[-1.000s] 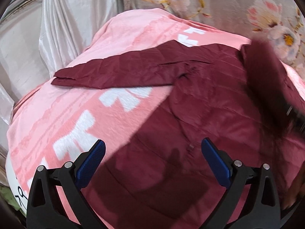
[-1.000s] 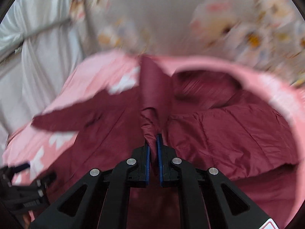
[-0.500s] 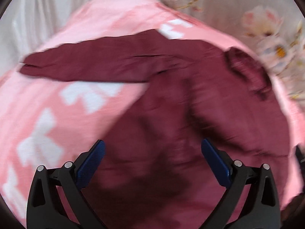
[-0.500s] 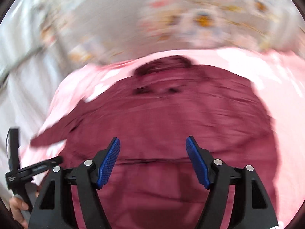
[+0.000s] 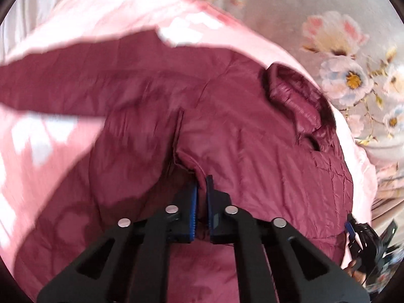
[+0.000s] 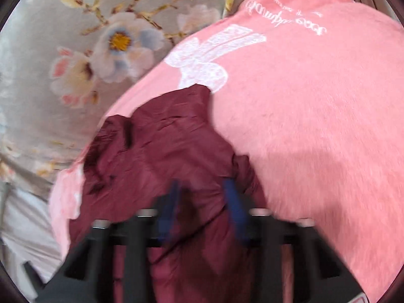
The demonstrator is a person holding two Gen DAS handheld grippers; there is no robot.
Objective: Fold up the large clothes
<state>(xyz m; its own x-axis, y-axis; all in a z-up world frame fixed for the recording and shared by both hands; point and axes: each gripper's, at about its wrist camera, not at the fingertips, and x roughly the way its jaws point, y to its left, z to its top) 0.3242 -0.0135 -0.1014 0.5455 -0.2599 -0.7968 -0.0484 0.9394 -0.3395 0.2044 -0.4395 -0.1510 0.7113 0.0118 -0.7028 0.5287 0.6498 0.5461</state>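
A maroon padded jacket (image 5: 252, 131) lies spread over a pink blanket (image 5: 83, 17) with white bow patterns, on a bed backed by grey floral fabric (image 5: 353, 58). In the left wrist view, the left gripper (image 5: 201, 184) is clamped on a raised fold of the jacket near the middle of the garment, its blue pads pressed together with a ridge of maroon cloth pinched between them. One sleeve (image 5: 63, 85) stretches away to the left across the blanket, and the collar (image 5: 293, 93) is bunched at the far right, close to the blanket's edge. The other gripper shows as a dark shape at the lower right of that view. In the right wrist view, which is blurred, the right gripper (image 6: 204, 202) sits low over the jacket's right side, where the cloth meets the pink blanket; its blue fingers (image 6: 233, 202) are smeared, with maroon fabric between them, and the jaws have come together on it. The floral fabric fills the far left.
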